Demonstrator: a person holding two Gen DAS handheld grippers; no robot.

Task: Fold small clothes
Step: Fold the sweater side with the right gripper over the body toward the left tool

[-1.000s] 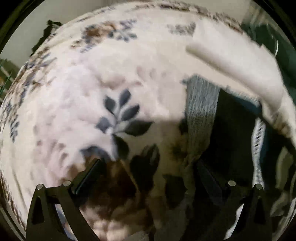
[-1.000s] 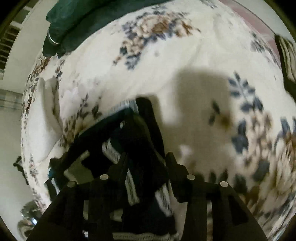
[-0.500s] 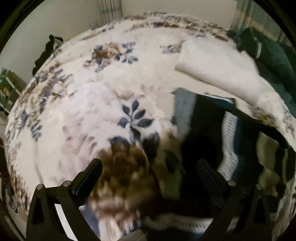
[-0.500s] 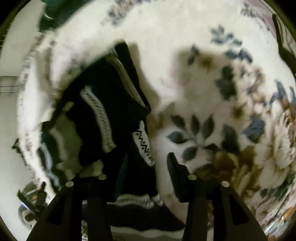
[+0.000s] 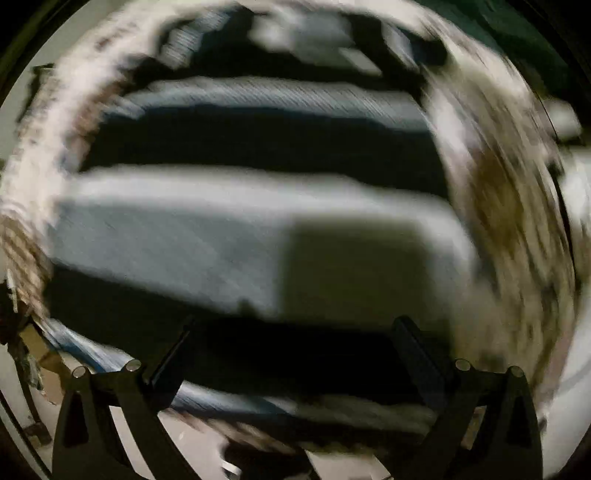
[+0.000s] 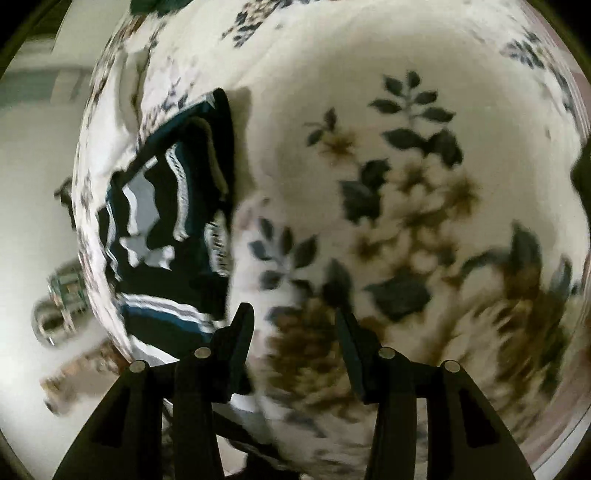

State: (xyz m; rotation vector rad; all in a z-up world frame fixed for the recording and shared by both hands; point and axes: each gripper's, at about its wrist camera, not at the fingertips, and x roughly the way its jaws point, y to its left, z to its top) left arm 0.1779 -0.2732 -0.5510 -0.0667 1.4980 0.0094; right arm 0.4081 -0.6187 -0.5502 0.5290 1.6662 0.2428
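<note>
A dark knitted garment (image 5: 258, 229) with broad grey-white and teal stripes fills the blurred left wrist view, spread flat on a floral blanket (image 5: 509, 221). My left gripper (image 5: 295, 332) hangs over it, pointing down, jaws wide open with nothing between them. In the right wrist view the same striped garment (image 6: 166, 221) lies crumpled at the left on the cream floral blanket (image 6: 406, 184). My right gripper (image 6: 293, 332) is open just right of the garment's edge, over bare blanket, holding nothing.
A white folded cloth (image 6: 122, 96) lies beyond the garment near the blanket's left edge. Dark green fabric (image 6: 147, 5) sits at the far end. Pale floor and a metal object (image 6: 55, 314) show past the bed's left side.
The left gripper has swept fast across the blanket and now stands over the striped garment. The right gripper has come off the garment and moved right over the flower print.
</note>
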